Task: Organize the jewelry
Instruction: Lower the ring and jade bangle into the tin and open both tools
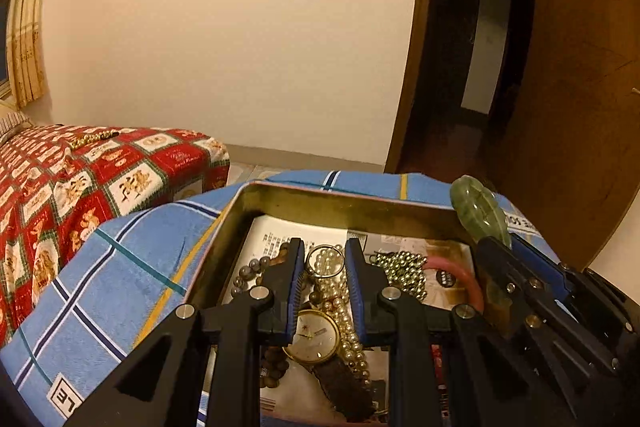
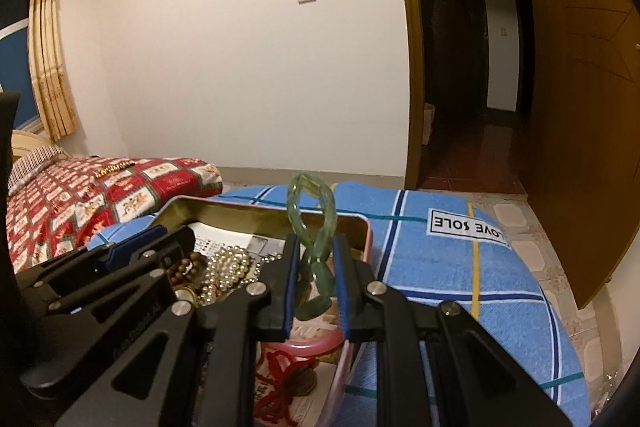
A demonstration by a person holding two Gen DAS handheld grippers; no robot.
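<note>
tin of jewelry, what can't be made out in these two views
- Left wrist view: the watch strap end and the near part of the tin are hidden behind the left gripper linkage.
- Right wrist view: the lower beads of the green bracelet sit between the right gripper fingers; contact is unclear.
- Both views: the print on the paper lining is too small to read.

Both views are taken low and close over an open metal tin (image 1: 352,199) on a blue plaid cloth (image 1: 120,267), facing a cream wall. In the left wrist view the tin fills the lower centre; in the right wrist view the tin (image 2: 256,213) is seen at lower left. Tin, red quilt (image 2: 80,203) and doorway (image 2: 460,67) are shared, and each gripper is caught at the other view's edge.
</note>
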